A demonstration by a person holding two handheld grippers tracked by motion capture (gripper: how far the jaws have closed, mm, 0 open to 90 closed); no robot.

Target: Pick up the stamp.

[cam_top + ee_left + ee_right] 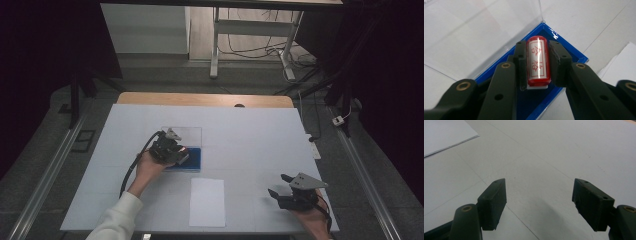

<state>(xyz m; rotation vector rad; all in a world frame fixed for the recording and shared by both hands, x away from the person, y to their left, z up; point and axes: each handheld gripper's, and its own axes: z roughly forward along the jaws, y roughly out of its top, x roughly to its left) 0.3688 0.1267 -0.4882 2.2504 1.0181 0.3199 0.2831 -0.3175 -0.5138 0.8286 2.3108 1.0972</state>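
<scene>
black tongs [176,154] with brass rivets, trailing cable; white sleeve [116,218].

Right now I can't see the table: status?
Left gripper shut on red stamp, over blue case. Right gripper open, idle. Nothing in the way.

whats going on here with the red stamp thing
A person is working at a table with a gripper in each hand. The left gripper is shut on a red stamp, holding it over an open blue case with a clear lid. The right gripper is open above the bare table. A white sheet of paper lies between the hands.
</scene>
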